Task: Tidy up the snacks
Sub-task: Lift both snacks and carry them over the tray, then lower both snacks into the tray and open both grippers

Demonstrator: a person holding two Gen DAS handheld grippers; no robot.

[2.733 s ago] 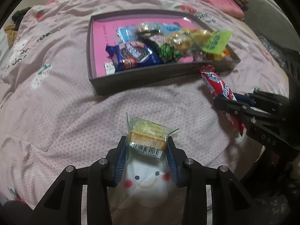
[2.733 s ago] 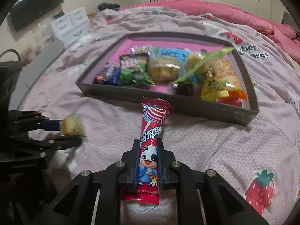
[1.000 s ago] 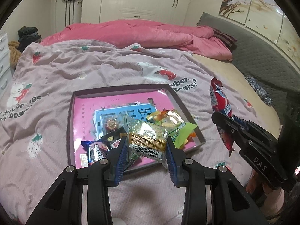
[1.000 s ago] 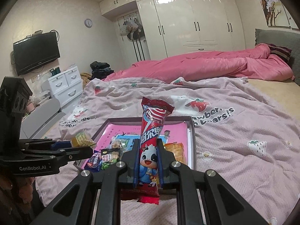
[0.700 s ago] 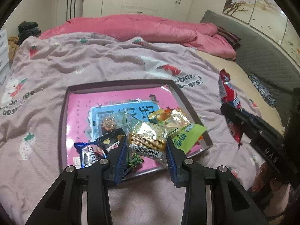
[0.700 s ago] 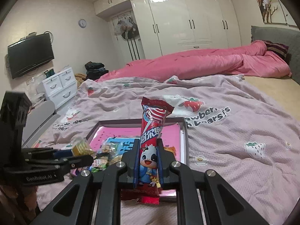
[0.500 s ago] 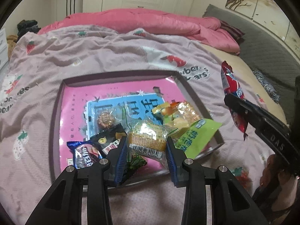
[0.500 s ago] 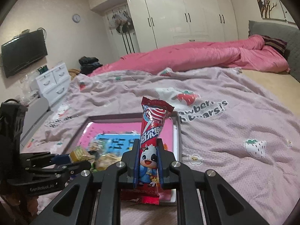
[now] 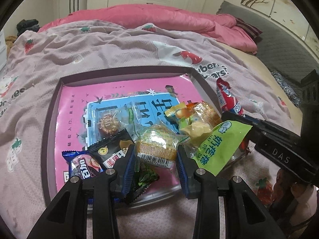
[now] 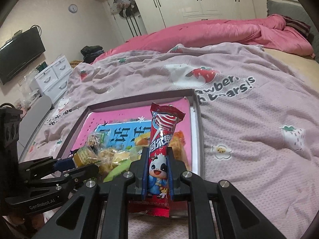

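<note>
Over tray (image 9: 52,119), cake packet (image 9: 156,145) in left gripper (image 9: 156,160).

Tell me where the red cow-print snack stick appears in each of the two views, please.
Left wrist view: the red stick is at the right edge, poking up from the right gripper, beside the tray's right wall.
Right wrist view: it stands upright at centre, clamped between the right gripper's fingers.
Shared landmark: the pink-bottomed tray lies behind it in both.
</note>
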